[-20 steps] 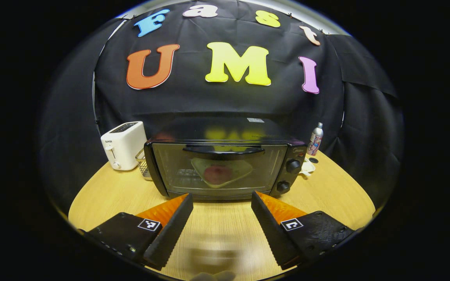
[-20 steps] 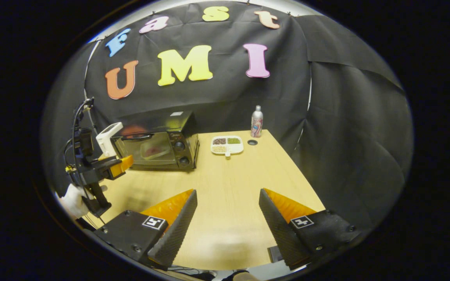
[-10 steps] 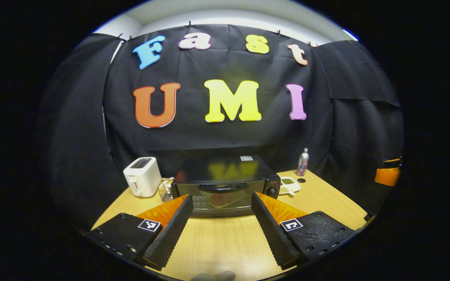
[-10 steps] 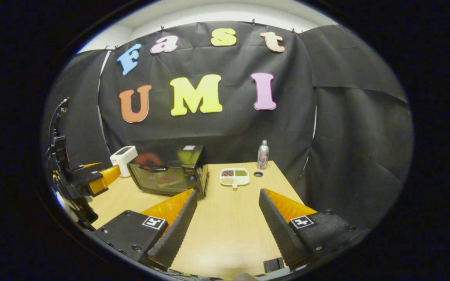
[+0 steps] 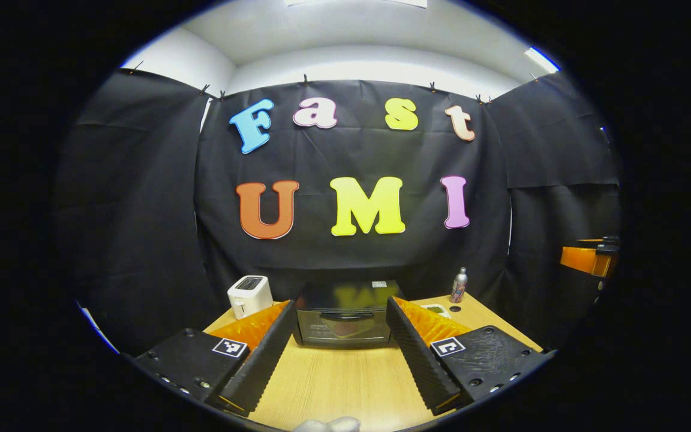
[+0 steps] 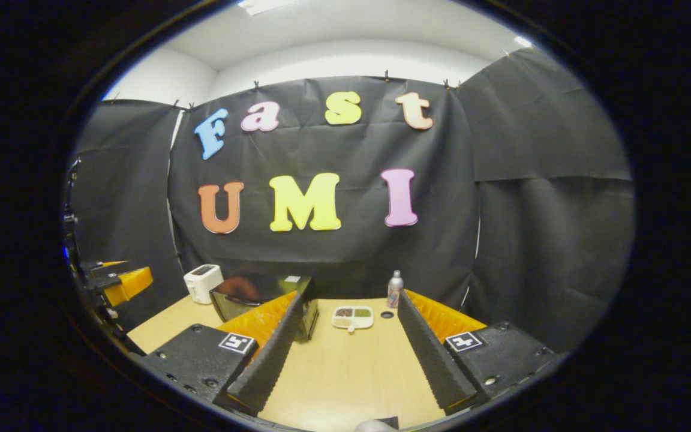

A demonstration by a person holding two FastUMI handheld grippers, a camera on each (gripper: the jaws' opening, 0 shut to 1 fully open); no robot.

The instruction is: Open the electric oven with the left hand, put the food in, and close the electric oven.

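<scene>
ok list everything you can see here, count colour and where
electric oven: 1, black, door shut, middle of the table at the back
food: 1 pale plate behind the oven glass, dim
toaster: 1, white, left of the oven
bottle: 1, silver, back right corner
divided tray: 1, white, brown and green fillings, right of the oven
small disc: 1, dark, beside the bottle
table: 1, light wood
left tongs: 1, open, empty
right tongs: 1, open, empty
</scene>
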